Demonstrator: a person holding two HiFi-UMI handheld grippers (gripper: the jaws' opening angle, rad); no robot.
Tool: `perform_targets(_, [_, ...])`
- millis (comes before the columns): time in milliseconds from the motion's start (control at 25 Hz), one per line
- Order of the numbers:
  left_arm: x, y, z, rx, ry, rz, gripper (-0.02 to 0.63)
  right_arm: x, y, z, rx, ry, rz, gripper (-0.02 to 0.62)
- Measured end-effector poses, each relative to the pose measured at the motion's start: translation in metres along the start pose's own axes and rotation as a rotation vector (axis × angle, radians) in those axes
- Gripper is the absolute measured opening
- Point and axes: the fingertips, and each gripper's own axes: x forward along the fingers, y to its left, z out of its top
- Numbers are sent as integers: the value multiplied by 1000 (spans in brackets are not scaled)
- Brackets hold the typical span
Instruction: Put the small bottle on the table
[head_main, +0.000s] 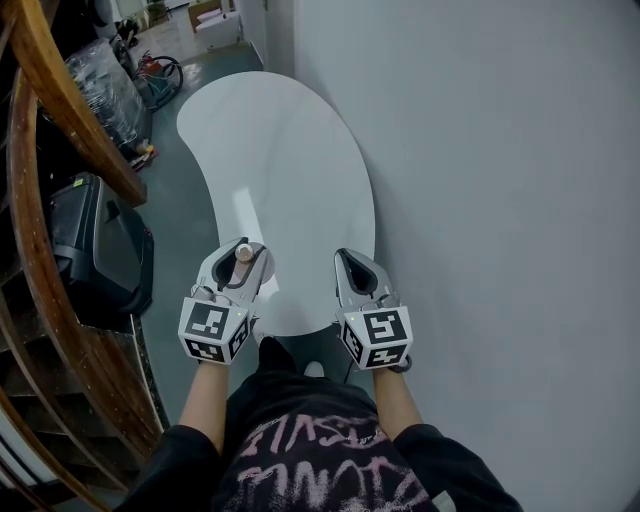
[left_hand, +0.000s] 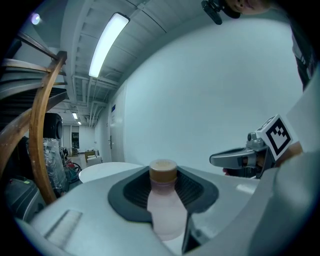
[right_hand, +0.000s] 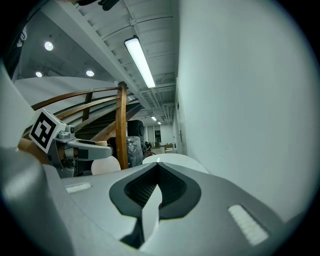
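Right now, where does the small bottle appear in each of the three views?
Head view: lower left of centre, the bottle is held in the left gripper.
Left gripper view: bottom centre, the bottle is clamped between the jaws.
Right gripper view: at left, a pale round shape under the left gripper, probably the bottle.
Shared landmark: the white table.

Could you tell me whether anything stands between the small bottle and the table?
Nothing visible does. The left gripper holds the small bottle at the near end of the white table, whose top shows bare; the right gripper sits shut beside it.
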Motion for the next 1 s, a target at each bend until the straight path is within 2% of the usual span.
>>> perform_targets(600, [20,23,-21,-21,31,-12,137,29,-9,-13,24,24,-45,20])
perform_targets(1000, [45,24,-31,-19,51,-35,137,44,-27,-19,23,54,-65,18])
